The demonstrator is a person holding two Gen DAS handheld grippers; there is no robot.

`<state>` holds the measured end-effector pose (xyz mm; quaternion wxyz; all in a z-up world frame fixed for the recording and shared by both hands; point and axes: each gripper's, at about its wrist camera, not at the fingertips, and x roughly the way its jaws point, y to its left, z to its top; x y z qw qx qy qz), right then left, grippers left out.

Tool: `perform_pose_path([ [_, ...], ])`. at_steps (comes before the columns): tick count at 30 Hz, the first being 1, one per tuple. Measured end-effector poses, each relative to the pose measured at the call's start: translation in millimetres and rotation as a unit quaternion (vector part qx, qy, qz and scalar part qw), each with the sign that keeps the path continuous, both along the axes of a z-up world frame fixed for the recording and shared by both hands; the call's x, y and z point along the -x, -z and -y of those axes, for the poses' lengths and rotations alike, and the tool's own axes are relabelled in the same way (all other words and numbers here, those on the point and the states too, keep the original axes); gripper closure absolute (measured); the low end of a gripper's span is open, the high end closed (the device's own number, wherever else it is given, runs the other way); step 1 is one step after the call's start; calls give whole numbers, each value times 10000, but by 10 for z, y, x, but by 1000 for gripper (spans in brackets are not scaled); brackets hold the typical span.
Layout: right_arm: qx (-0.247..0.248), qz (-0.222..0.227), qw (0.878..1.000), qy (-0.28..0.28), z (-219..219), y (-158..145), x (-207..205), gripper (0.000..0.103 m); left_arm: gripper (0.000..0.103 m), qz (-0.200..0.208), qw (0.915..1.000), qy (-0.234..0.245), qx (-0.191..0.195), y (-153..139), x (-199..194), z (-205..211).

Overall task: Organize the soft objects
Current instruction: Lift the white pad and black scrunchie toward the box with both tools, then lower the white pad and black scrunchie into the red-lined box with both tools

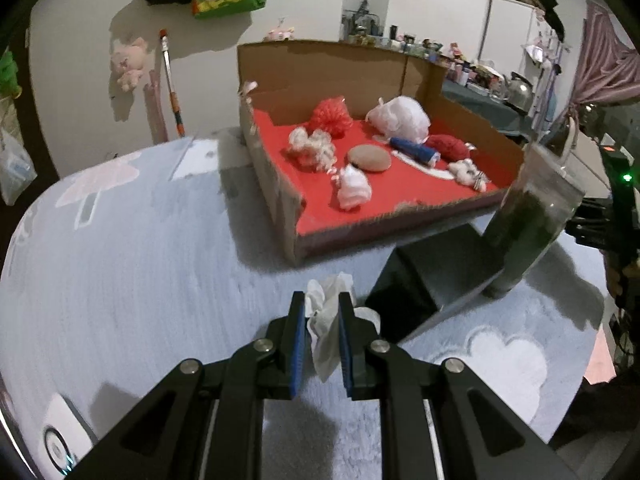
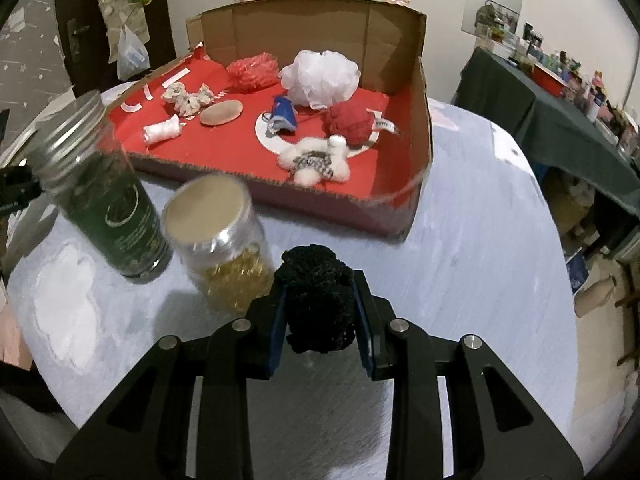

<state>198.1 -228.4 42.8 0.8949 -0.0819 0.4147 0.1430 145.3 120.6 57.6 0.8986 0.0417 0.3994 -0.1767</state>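
The left gripper [image 1: 320, 300] has its jaws clamped on a crumpled white tissue [image 1: 326, 320], held above the pale bench [image 1: 140, 280]; the right gripper [image 2: 318, 280] grips a black mesh scrubber [image 2: 316, 300] between narrow jaws; the cardboard box [image 2: 424, 120] with a red floor lies toward twelve o'clock, holding a white pouf [image 2: 320, 76], red pouf [image 2: 254, 70] and plush toy [image 2: 314, 162]; a dark jar [image 2: 108, 196] stands at ten o'clock of the right gripper.
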Motion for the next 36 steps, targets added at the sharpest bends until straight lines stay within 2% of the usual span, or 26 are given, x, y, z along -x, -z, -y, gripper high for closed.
perform_pose_path([
  [10, 55, 198, 9994, -278, -48, -338, -274, 75, 87, 387, 9978, 498, -181, -462, -270, 191],
  [18, -413, 62, 9953, -878, -409, -519, -695, 75, 87, 223, 9929, 1159, -171, -539, -677, 675],
  [21, -489, -250, 9911, -1216, -619, -469, -892, 75, 87, -91, 9893, 1441, -186, -450, -900, 904],
  [25, -335, -760, 9847, -1531, -866, -304, -1166, 75, 87, -460, 9841, 1691, -279, -333, -1122, 1129],
  [28, -244, -1110, 9807, -1591, -937, -192, -1333, 75, 87, -650, 9813, 1754, -454, -267, -1262, 1247],
  [31, -259, -1526, 9745, -1624, -952, -85, -1479, 75, 87, -904, 9774, 1852, -465, -201, -1386, 1321],
  [36, -108, -1942, 9686, -1552, -997, 57, -1634, 74, 87, -1209, 9706, 1961, -702, -55, -1508, 1466],
])
